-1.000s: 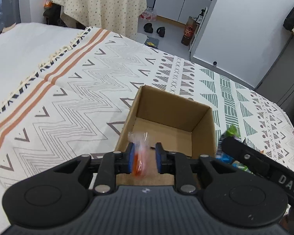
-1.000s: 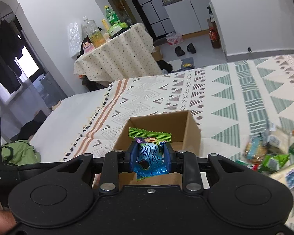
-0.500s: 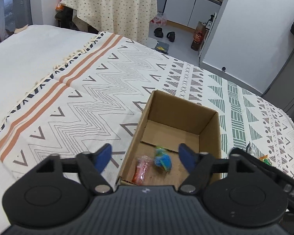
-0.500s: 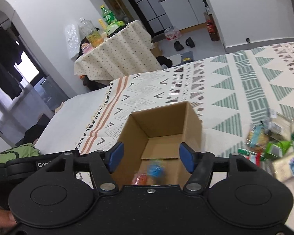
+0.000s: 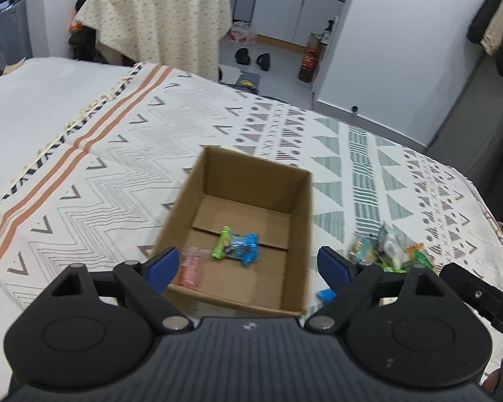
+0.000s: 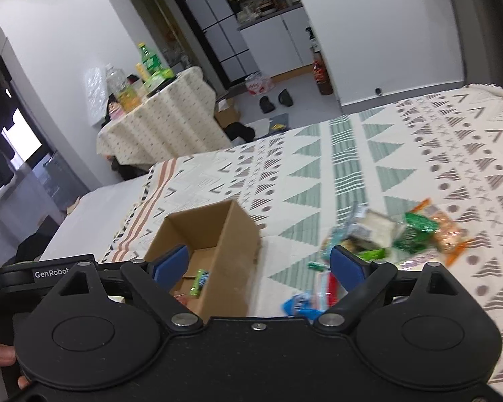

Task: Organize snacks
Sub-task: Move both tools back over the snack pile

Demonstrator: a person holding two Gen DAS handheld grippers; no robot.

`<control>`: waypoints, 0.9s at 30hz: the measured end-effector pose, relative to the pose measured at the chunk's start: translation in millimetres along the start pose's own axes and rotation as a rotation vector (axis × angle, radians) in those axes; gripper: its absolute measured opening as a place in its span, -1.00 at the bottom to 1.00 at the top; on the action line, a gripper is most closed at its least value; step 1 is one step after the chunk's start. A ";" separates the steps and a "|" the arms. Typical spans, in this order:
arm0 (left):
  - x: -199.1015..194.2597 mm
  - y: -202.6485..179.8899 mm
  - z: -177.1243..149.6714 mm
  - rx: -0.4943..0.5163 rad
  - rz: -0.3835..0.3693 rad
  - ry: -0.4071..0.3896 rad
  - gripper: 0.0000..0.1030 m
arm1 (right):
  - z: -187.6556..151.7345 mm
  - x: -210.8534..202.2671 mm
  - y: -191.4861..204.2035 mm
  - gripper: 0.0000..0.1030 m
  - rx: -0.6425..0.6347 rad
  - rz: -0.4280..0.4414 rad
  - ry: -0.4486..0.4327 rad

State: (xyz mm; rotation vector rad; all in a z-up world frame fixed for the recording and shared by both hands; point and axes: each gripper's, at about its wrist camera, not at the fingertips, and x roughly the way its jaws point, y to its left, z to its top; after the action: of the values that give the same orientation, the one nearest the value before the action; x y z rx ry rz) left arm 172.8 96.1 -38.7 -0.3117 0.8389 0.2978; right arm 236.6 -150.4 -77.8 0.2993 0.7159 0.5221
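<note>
An open cardboard box point(image 5: 298, 207) point(image 6: 238, 234) stands on the patterned bedspread. Inside it lie a blue-and-green candy packet point(image 5: 237, 244) point(image 6: 199, 281) and a clear wrapper with an orange snack point(image 5: 191, 266). My left gripper point(image 5: 248, 264) hovers above the box's near edge, open and holding nothing. My right gripper point(image 6: 260, 266) is open too, held over the box's right side and turned toward a heap of snack packets point(image 6: 402, 234) point(image 5: 385, 251) on the bedspread to the right.
A blue packet point(image 6: 298, 305) lies on the bedspread just right of the box. Beyond the bed stands a round table point(image 5: 157, 23) with bottles. Shoes point(image 5: 251, 57) lie on the floor by the white cabinets. A hand point(image 6: 0, 355) grips the left gripper's handle.
Both grippers opened and dropped their snacks into the box, then rose and drew back. The right gripper has swung right toward the snack heap.
</note>
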 end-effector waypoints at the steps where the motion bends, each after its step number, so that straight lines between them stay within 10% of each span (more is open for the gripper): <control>1: -1.8 -5.5 -1.6 0.005 -0.003 -0.001 0.73 | 0.8 -5.1 -5.3 0.80 0.002 -0.003 -0.007; 27: -14.6 -121.2 -48.4 0.113 -0.027 -0.001 0.86 | -14.5 -74.1 -111.9 1.00 0.072 -0.053 -0.055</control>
State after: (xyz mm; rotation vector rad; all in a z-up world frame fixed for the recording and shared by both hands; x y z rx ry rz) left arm 176.5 -35.2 -39.6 -0.2172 0.8465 0.2247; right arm 218.6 -283.0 -96.2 0.3594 0.6880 0.4367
